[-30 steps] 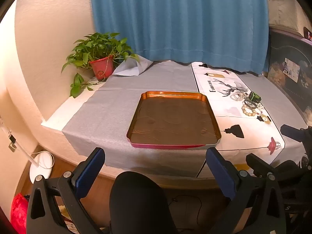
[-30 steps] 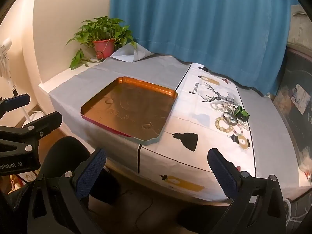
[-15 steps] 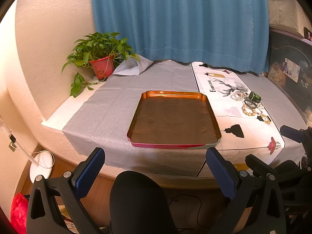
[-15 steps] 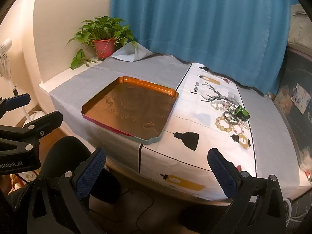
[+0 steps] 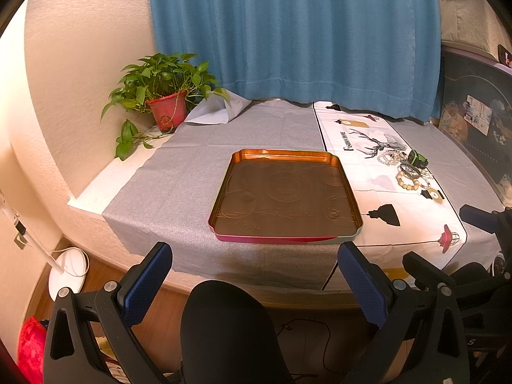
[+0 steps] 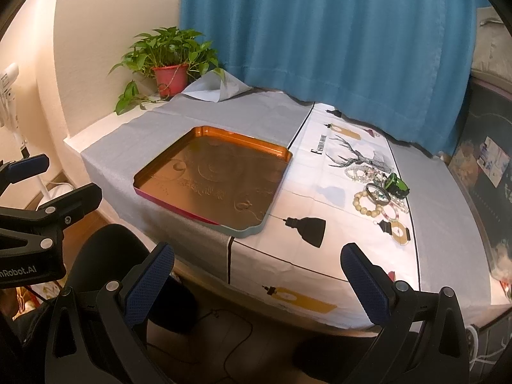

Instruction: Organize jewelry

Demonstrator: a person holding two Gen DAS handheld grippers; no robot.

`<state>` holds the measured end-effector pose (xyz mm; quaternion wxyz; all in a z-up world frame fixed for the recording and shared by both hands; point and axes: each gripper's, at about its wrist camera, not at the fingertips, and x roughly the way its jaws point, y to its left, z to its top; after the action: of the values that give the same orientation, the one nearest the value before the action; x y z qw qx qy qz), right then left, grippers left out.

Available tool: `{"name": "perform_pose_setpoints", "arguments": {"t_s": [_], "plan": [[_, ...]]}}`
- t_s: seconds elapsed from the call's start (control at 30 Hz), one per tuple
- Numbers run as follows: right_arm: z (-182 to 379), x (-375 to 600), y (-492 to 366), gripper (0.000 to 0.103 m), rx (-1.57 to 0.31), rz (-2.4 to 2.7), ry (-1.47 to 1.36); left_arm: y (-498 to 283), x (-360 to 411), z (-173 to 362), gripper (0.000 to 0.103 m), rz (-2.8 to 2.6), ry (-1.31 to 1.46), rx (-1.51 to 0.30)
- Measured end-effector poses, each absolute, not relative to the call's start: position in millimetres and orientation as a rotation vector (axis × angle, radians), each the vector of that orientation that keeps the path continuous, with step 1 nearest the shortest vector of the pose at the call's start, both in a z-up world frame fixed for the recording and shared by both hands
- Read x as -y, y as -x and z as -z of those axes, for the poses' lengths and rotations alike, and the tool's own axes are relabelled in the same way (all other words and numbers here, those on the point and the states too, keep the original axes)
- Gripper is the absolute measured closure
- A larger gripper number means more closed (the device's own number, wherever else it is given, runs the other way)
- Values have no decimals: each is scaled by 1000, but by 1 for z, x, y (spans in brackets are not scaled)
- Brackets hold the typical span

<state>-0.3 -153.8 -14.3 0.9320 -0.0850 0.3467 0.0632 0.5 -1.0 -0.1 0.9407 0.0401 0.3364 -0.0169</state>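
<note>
Both tongs, left (image 5: pixel 254 275) and right (image 6: pixel 256 276), hung spread and empty off the bench's near edge. The jewelry cluster (image 6: pixel 377 188) lay toward the bench's right edge, beyond the tray (image 6: pixel 211 182), ahead-right of the right tongs, the nearer pair.

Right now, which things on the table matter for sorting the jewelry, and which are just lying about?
For the job:
- orange tray, nothing in it
- bracelet pile on the white runner
- beaded bracelet
- green item beside the pile

Just there:
- potted plant
- blue curtain
- grey cloth
</note>
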Motion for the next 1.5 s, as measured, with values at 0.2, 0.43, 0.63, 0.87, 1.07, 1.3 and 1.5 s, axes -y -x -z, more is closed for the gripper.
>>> {"name": "perform_pose_setpoints", "arguments": {"t_s": [0.2, 0.43, 0.63, 0.87, 1.07, 1.3, 1.5], "plan": [[14, 153, 0, 0, -709, -130, 173, -1, 1, 0, 0, 35, -82, -689], [14, 153, 0, 0, -709, -128, 173, 0, 1, 0, 0, 32, -81, -686], [14, 154, 1, 0, -709, -128, 172, -1, 1, 0, 0, 33, -81, -687], [14, 154, 0, 0, -708, -129, 172, -1, 1, 0, 0, 33, -81, -688], [14, 154, 1, 0, -709, -130, 171, -1, 1, 0, 0, 33, -81, -687], [14, 154, 1, 0, -709, -130, 171, -1, 1, 0, 0, 34, -82, -689], [16, 152, 3, 0, -710, -129, 170, -1, 1, 0, 0, 33, -82, -690]]}}
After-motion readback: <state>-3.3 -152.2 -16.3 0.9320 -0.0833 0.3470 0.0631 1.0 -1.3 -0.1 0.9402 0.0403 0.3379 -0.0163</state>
